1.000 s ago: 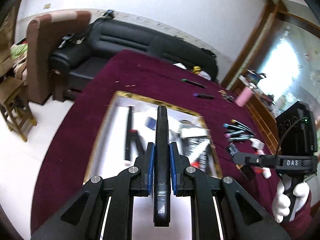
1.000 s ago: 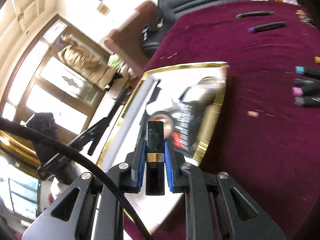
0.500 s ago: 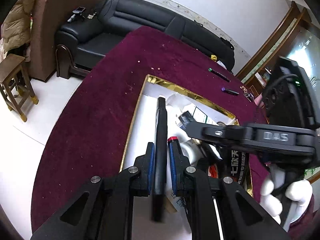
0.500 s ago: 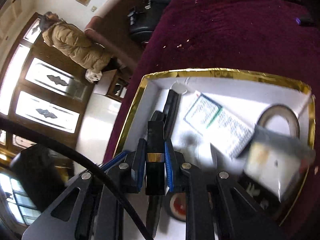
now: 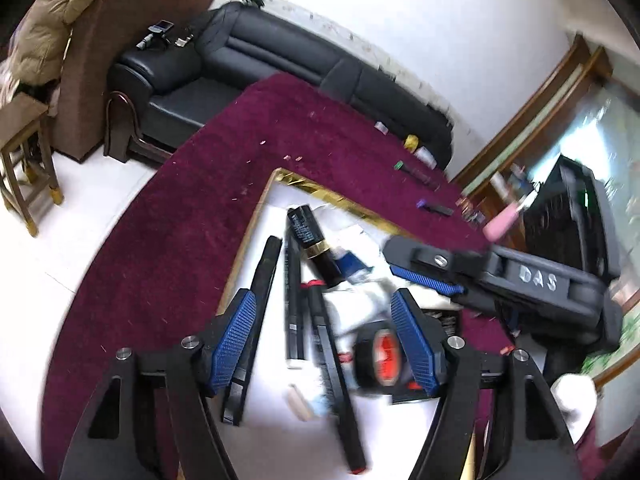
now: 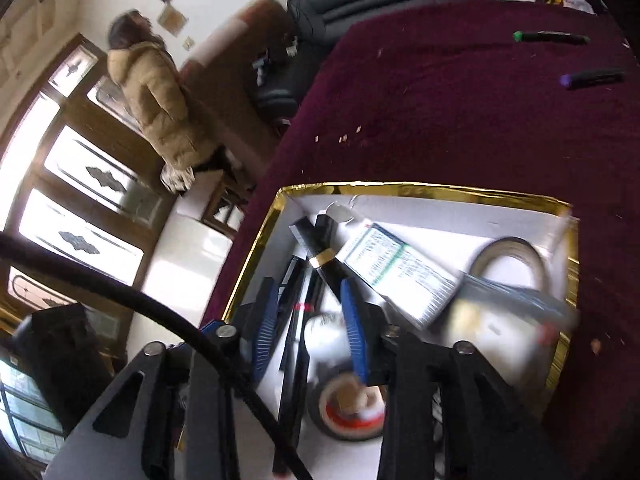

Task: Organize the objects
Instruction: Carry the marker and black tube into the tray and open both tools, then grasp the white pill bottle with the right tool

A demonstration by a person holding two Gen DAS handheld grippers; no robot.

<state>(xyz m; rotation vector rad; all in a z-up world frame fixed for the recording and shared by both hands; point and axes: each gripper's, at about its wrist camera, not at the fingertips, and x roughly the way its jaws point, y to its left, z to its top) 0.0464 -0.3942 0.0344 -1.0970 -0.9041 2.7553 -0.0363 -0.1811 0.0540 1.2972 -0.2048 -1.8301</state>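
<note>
A white box with a gold rim [image 5: 320, 192] [image 6: 400, 190] sits on the maroon cloth. My left gripper [image 5: 324, 338] hangs over it with jaws opening and nothing pressed between the pads. A long black stick [image 5: 260, 280] lies in the box by its left pad. My right gripper [image 6: 308, 328] is also over the box, jaws opening. A black tube with a gold band [image 6: 324, 256] [image 5: 314, 236] lies free just ahead of its fingers. Several black pens [image 5: 294, 292] lie below both grippers.
Also in the box are a red-cored tape roll [image 5: 380, 356] [image 6: 348, 412], a printed carton [image 6: 396, 272] and a grey tape ring [image 6: 508, 256]. Green-capped [image 6: 552, 37] and purple-capped [image 6: 592, 78] markers lie on the cloth. A person in a tan coat [image 6: 156, 100] stands by the black sofa [image 5: 280, 64].
Both grippers came over the box and sank toward it. The left let go of the black stick and the right let go of the gold-banded tube; both now lie in the box.
</note>
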